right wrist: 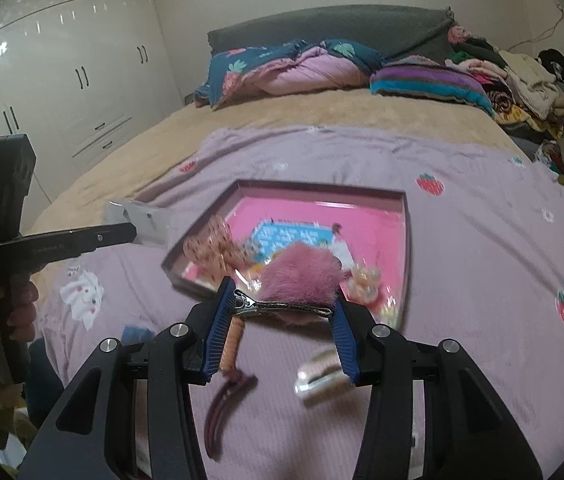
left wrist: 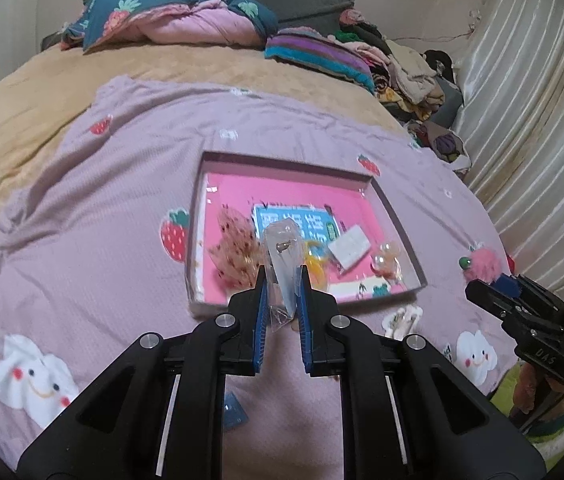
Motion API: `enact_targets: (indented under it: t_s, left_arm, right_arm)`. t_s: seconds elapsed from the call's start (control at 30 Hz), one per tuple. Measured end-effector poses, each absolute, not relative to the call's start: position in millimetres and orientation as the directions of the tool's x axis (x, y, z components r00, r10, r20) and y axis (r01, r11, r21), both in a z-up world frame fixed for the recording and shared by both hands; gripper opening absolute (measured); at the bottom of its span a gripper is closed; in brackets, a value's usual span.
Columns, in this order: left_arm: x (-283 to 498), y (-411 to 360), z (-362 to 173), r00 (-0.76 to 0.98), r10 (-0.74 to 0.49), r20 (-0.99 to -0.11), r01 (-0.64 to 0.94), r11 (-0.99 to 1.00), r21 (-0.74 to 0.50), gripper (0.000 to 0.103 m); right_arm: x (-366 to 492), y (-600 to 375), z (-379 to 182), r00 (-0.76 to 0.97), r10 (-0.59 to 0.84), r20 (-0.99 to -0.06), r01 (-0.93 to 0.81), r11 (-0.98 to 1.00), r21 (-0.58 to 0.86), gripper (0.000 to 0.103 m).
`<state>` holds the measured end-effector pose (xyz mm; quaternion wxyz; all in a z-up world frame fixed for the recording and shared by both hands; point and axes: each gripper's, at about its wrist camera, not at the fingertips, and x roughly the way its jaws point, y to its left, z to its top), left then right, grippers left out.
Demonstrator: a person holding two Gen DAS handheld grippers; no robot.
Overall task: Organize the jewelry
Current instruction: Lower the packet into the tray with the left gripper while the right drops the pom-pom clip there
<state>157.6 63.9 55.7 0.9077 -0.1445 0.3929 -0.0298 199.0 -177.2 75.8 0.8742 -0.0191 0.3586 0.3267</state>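
Observation:
A shallow pink-lined box (left wrist: 399,224) (right wrist: 406,240) lies on the lilac bedspread and holds several trinkets. My left gripper (left wrist: 282,284) is shut on a clear plastic bag (left wrist: 282,256) with a small earring inside, held above the box's near edge; the bag also shows in the right wrist view (right wrist: 138,220). My right gripper (right wrist: 282,304) is shut on a pink fluffy hair clip (right wrist: 301,276), gripping its metal clip by the ends, just in front of the box. The clip also shows in the left wrist view (left wrist: 483,266).
On the spread near me lie a dark red hair claw (right wrist: 222,404), a pale clip (right wrist: 317,376) (left wrist: 401,320) and a small blue packet (left wrist: 234,412). Folded quilts (left wrist: 170,16) and a clothes pile (left wrist: 401,72) lie at the bed's head. Wardrobes (right wrist: 62,72) stand left.

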Motion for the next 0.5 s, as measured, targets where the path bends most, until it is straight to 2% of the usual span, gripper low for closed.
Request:
enact_targets:
  t_s: [0.5]
  left_arm:
    - [201.9,63.8,72.3,0.703,-0.198,-0.683,-0.026,0.953,-0.303,0.007]
  right_arm:
    - [236.5,-169.9,102.1,0.594,0.545,-0.591,-0.551,0.812,0.195,0.045]
